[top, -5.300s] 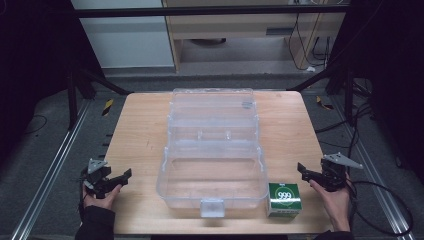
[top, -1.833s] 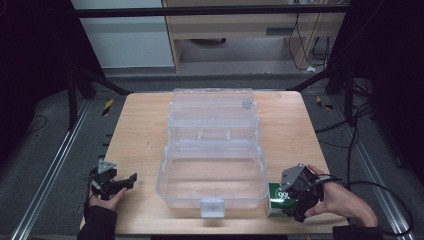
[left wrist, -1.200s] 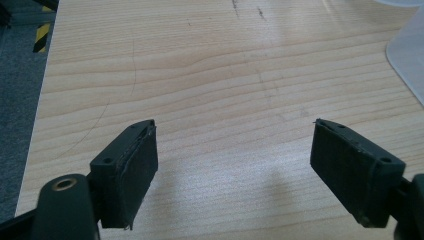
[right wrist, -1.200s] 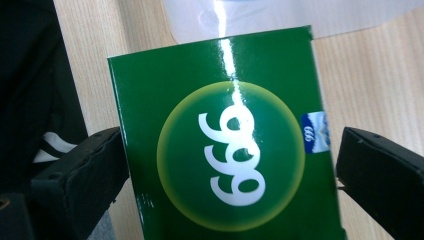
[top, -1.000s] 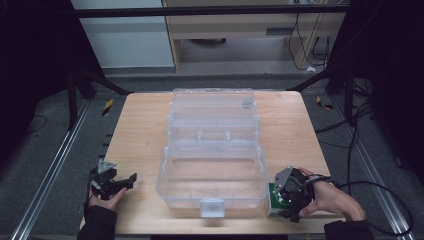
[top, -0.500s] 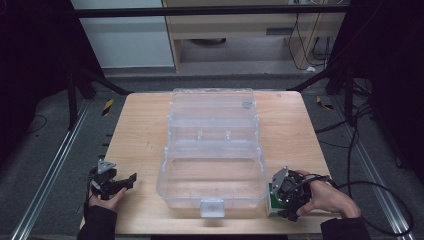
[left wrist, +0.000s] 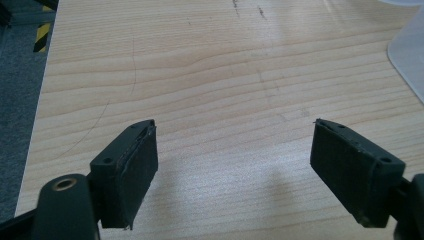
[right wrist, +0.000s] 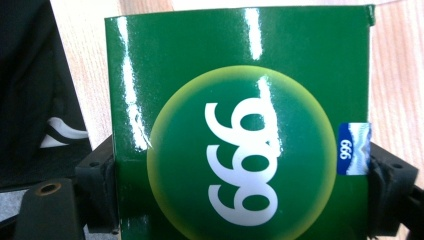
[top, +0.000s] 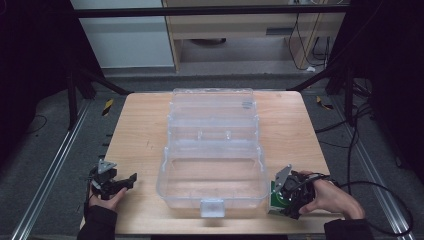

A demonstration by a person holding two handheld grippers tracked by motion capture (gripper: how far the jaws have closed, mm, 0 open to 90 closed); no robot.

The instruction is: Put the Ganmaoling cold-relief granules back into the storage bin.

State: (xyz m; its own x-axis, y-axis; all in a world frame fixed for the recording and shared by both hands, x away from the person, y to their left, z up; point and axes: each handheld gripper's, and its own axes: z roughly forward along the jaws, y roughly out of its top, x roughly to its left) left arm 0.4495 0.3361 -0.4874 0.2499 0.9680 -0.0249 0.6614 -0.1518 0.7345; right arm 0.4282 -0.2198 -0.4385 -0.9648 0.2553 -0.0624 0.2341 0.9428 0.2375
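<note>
A clear plastic organizer case (top: 212, 150) lies open at the middle of the wooden table (top: 140, 130), its lid folded back toward twelve o'clock and its deeper base toward six, with a small latch tab on the near edge. Both the base and the lid's shallow compartments look empty; the bare wood shows through the clear walls. At about four o'clock from the case, just beside its near right corner, sits a green box (right wrist: 240, 125) printed with a yellow-green disc and white "999" lettering, plus a small blue label on one side edge. The right gripper (top: 290, 192) is at that box: in the right gripper view its two black jaws press against opposite sides of the box, closed onto it. Whether the box is lifted or resting on the table cannot be told. At about eight o'clock from the case, near the table's left edge, the left gripper (left wrist: 235, 172) hovers low over bare wood with its jaws spread wide and nothing between them.
</note>
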